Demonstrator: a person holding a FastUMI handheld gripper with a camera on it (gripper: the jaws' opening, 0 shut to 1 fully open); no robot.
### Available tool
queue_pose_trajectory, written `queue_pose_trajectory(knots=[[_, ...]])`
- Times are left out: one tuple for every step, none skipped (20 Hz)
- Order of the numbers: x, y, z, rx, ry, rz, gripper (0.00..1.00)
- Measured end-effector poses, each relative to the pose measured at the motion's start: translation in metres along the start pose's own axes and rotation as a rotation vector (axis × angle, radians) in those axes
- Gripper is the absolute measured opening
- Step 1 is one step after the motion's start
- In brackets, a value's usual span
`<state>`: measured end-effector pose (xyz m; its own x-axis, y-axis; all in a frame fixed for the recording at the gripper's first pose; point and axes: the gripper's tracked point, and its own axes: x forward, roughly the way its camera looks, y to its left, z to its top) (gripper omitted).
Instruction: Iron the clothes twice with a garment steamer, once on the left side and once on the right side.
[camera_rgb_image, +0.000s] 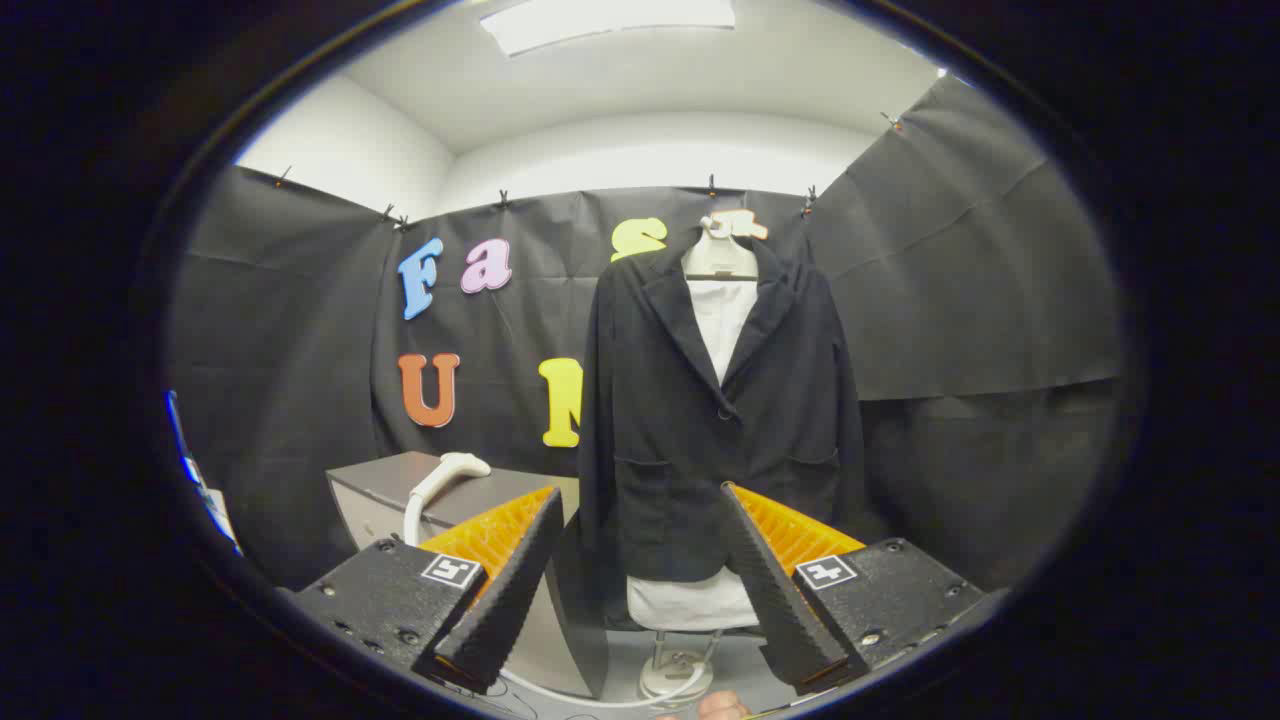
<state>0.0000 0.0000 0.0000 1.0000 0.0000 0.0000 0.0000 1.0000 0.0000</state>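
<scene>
A black jacket (715, 420) hangs on a white hanger (718, 258) over a white garment, on a stand straight ahead, beyond my fingers. The white steamer head (447, 473) rests on a grey cabinet (372, 492) to the jacket's left, its white hose running down towards the floor. My gripper (640, 510) is open and holds nothing. The jacket's lower part shows through the wide gap between the fingers, well beyond them.
Black cloth walls close the booth behind and on both sides. The stand's round white base (675, 680) sits on the floor below the jacket, with the steamer hose (600, 700) curving past it. A fingertip of a person (722, 706) shows at the bottom.
</scene>
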Motion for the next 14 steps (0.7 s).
queue_pose_trajectory(knots=[[-0.001,-0.003,-0.001,0.004,0.003,0.001,0.99],[0.000,-0.006,-0.003,0.007,0.010,-0.001,0.99],[0.000,-0.007,-0.004,0.012,0.015,-0.001,0.99],[-0.001,-0.009,-0.004,0.017,0.018,-0.004,0.99],[-0.002,-0.011,-0.005,0.023,0.019,-0.004,0.99],[-0.001,-0.012,-0.005,0.026,0.023,-0.005,0.99],[-0.002,-0.013,-0.007,0.028,0.026,-0.005,0.99],[-0.002,-0.012,-0.008,0.026,0.031,-0.004,0.99],[-0.004,-0.013,-0.010,0.024,0.034,-0.004,0.99],[-0.006,-0.013,-0.009,0.021,0.033,-0.004,0.99],[-0.006,-0.015,-0.010,0.018,0.033,-0.006,0.99],[-0.008,-0.015,-0.010,0.017,0.035,-0.005,0.99],[-0.010,-0.015,-0.012,0.017,0.040,-0.004,0.99],[-0.011,-0.014,-0.011,0.017,0.039,0.001,0.99]])
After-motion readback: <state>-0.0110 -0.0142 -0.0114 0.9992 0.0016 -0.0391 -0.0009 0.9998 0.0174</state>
